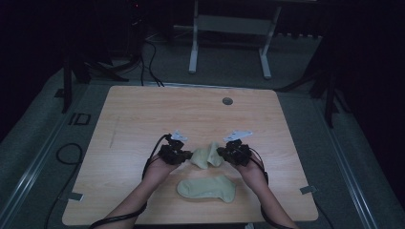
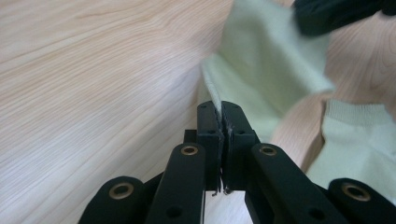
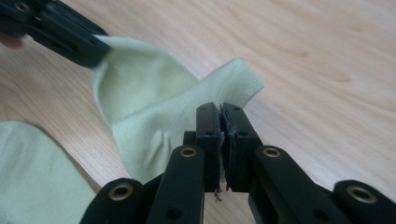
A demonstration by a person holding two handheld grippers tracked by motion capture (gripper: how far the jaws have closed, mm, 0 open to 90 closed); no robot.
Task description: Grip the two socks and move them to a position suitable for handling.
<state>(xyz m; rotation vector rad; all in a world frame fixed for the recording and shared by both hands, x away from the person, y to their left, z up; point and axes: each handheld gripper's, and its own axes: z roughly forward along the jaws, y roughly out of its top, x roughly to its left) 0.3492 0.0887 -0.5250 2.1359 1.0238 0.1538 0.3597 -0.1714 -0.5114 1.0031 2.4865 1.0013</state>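
So the step in hand looked like carrying the held sock (image 1: 206, 155) over to line up with the flat sock (image 1: 207, 188), which lay nearer the person's edge of the table (image 1: 143, 109). The held one hung between the two tools, just above the wood, bunched in the middle. The left gripper (image 1: 185, 155) was clamped tight on one edge of the fabric, jaws fully closed with a thin fold pinched between them, and the right gripper (image 1: 223, 152) was closed the same way on the opposite edge. My take: to do it well, you'd pull the hands apart a bit first so the sag comes out, keep both pinches level, then lower it slowly so it doesn't land crumpled or drag the other sock askew.

Table was pale wood-grain, mostly bare, with a small round cable hole (image 1: 227, 101) near the far edge. Room was dim, grey floor, a white desk frame (image 1: 229, 43) behind, black cables (image 1: 148, 62) trailing around.
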